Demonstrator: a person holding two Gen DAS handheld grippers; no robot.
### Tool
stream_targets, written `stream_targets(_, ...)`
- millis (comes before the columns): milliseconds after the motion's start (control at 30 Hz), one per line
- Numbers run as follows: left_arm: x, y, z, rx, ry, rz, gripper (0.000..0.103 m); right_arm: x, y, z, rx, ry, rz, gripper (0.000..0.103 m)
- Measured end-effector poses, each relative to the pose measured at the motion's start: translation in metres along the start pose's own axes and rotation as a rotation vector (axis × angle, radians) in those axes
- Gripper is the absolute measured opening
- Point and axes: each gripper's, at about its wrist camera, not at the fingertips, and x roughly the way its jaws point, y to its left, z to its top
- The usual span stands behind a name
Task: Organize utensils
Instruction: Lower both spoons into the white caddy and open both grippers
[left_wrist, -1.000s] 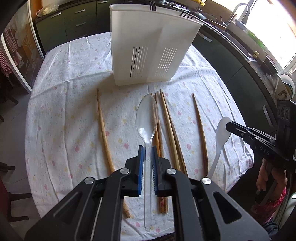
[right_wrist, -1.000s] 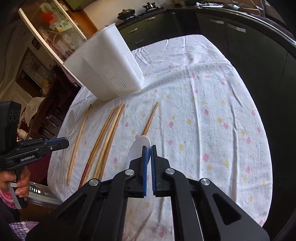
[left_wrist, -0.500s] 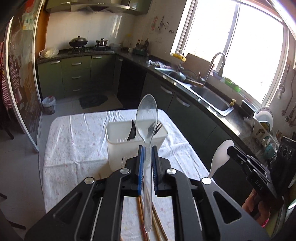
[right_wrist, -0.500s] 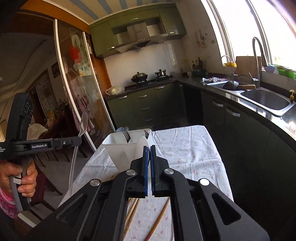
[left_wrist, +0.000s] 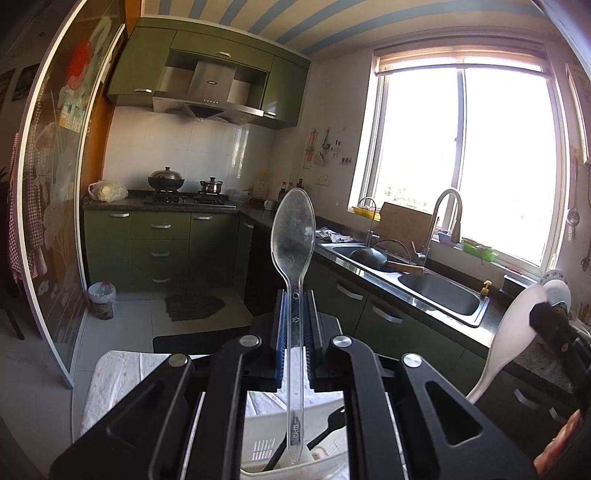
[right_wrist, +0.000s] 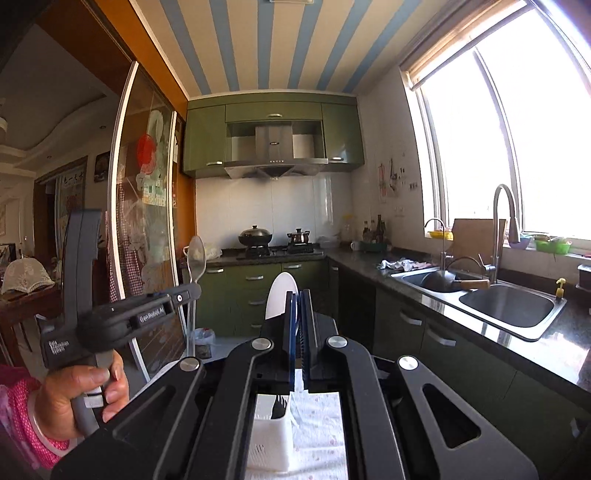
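Clear plastic caught the light first: the left gripper (left_wrist: 295, 325) had its blue-padded jaws closed nearly all the way on the neck of a transparent spoon (left_wrist: 293, 236), bowl up at the centre of the left wrist view, handle tip hanging down toward the bottom edge. And right beneath that tip sat the white utensil basket (left_wrist: 295, 424), low in the frame, with a black utensil (left_wrist: 325, 428) leaning inside it.

Over on the other side, the right gripper (right_wrist: 298, 332) was pinched almost flat on a white spoon (right_wrist: 280, 295), whose bowl poked up just left of the blue pads at the middle of the right wrist view. The basket showed far below, at the bottom centre of that frame, on the flowered tablecloth (right_wrist: 321, 443), a black fork (right_wrist: 277, 406) standing in it. The left hand (right_wrist: 85, 391) gripped its handle at the lower left.

Outward from there: green cabinets, a hob with pots, and a steel sink (right_wrist: 506, 306) along the right under the bright window.

By my reading, both spoons were lifted and this was the carry-and-drop step. The clear spoon looked lined up; lowering it handle-first and easing the jaws apart seemed the call. The white one looked to need bringing over the basket before any release.
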Motion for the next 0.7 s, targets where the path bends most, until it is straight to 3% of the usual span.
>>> stream_targets(167, 0.025, 0.010, -0.024, 0.017, 0.044, 0.034, 0.009, 0.042, 0.023, -0.008, -0.084, -0.008, -0.048, 0.003)
stream_targets(433, 0.039, 0.019, -0.057, 0.048, 0.116, 0.034, 0.009, 0.105, 0.038, -0.057, -0.152, 0.150, -0.026, 0.003)
stream_targets(567, 0.036, 0.022, -0.067, 0.055, 0.136, 0.025, 0.028, 0.115, 0.039, -0.077, -0.168, 0.199, -0.001, 0.003)
stream_targets(700, 0.031, 0.025, -0.068, 0.045, 0.148, 0.021, 0.034, 0.115, 0.042, -0.084, -0.178, 0.217, 0.025, 0.006)
